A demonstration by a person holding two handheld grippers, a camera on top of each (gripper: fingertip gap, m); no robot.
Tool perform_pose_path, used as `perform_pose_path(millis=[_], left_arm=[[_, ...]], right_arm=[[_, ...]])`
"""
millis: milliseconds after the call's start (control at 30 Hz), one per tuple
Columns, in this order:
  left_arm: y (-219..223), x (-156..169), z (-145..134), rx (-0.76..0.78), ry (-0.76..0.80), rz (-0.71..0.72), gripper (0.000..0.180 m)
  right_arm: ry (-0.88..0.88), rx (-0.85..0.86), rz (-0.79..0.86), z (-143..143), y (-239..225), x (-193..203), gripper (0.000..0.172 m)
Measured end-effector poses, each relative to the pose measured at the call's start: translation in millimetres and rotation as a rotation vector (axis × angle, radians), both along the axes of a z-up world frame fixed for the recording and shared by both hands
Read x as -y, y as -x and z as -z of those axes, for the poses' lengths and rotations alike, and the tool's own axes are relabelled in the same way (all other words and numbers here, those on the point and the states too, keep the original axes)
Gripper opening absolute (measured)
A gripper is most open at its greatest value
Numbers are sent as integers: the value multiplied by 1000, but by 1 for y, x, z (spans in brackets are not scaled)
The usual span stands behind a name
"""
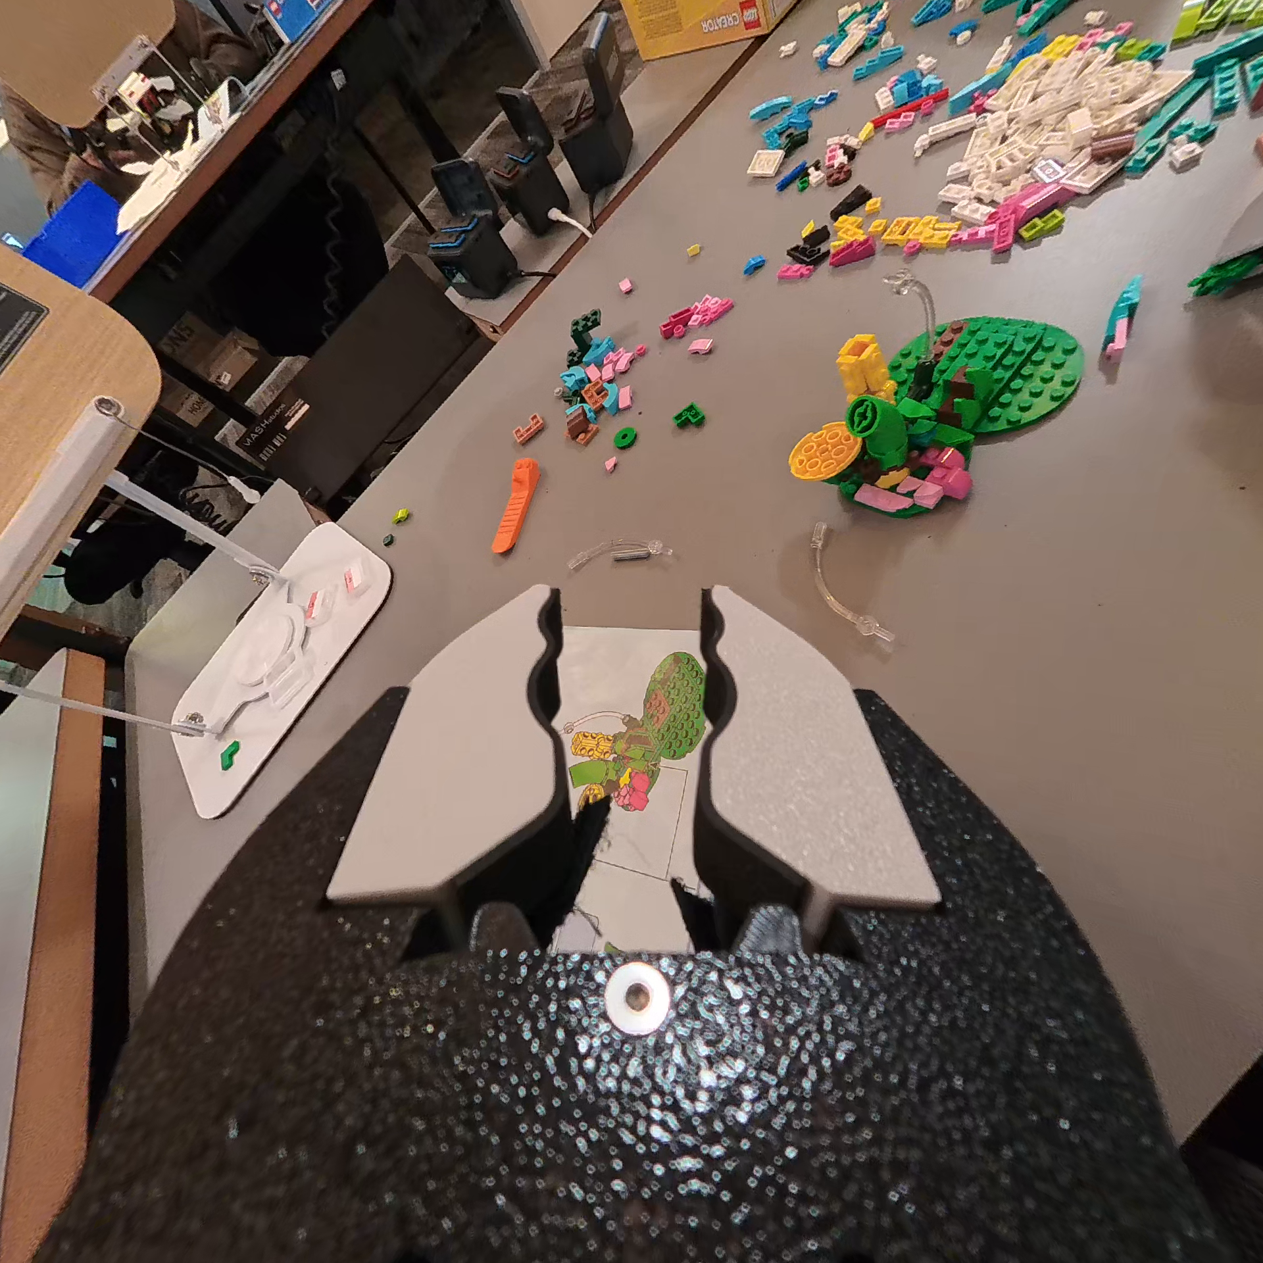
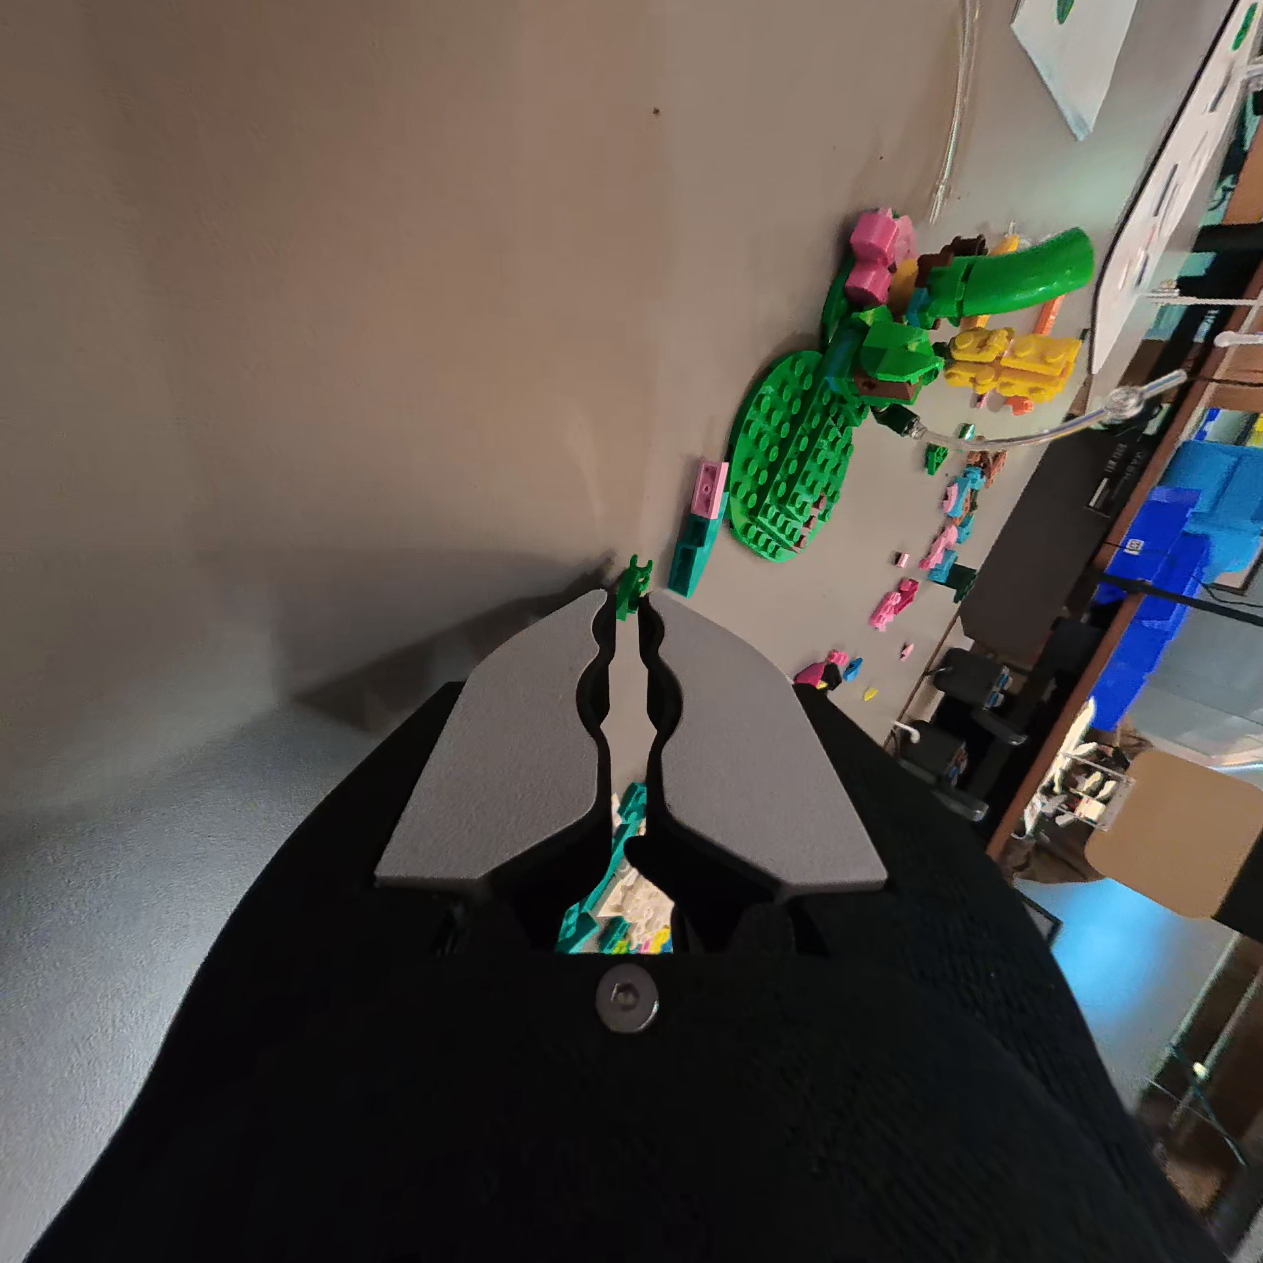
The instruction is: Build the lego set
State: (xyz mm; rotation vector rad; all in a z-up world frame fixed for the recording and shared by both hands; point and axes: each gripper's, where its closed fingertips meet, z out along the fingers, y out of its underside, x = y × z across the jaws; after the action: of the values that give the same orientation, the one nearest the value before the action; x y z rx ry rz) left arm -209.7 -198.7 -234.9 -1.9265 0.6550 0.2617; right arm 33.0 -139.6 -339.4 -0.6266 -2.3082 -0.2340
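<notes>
My left gripper (image 1: 632,598) is open and empty above the grey table (image 1: 717,512). A printed sheet with a picture of the model (image 1: 639,724) lies beneath its jaws. A clear curved tube with a grey sleeve (image 1: 622,550) lies just ahead of its fingertips, and a second clear tube (image 1: 844,588) lies to the right. My right gripper (image 2: 630,594) is shut on a small green clip piece (image 2: 632,588), pinched at the fingertips above the table. The green brick model with yellow and pink parts (image 1: 916,410) stands ahead; it also shows in the right wrist view (image 2: 854,410).
An orange brick separator (image 1: 516,506) lies left of the tube. Small loose bricks (image 1: 594,383) and a big pile of white, teal and pink bricks (image 1: 1025,116) lie farther off. A white stand base (image 1: 273,656) sits at the left edge. A teal and pink bar (image 2: 697,533) lies near the green plate. About 30 cm separates my left fingertips from my right.
</notes>
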Motion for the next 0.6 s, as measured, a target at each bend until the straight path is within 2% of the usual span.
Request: perform_pose_path(millis=[333, 600], left_arm=[[-4, 1, 9, 13, 54, 17, 39], [-2, 2, 17, 0, 98, 10, 34]], right_arm=[[123, 29, 37, 1, -5, 5, 5], [185, 20, 15, -1, -7, 14, 13]])
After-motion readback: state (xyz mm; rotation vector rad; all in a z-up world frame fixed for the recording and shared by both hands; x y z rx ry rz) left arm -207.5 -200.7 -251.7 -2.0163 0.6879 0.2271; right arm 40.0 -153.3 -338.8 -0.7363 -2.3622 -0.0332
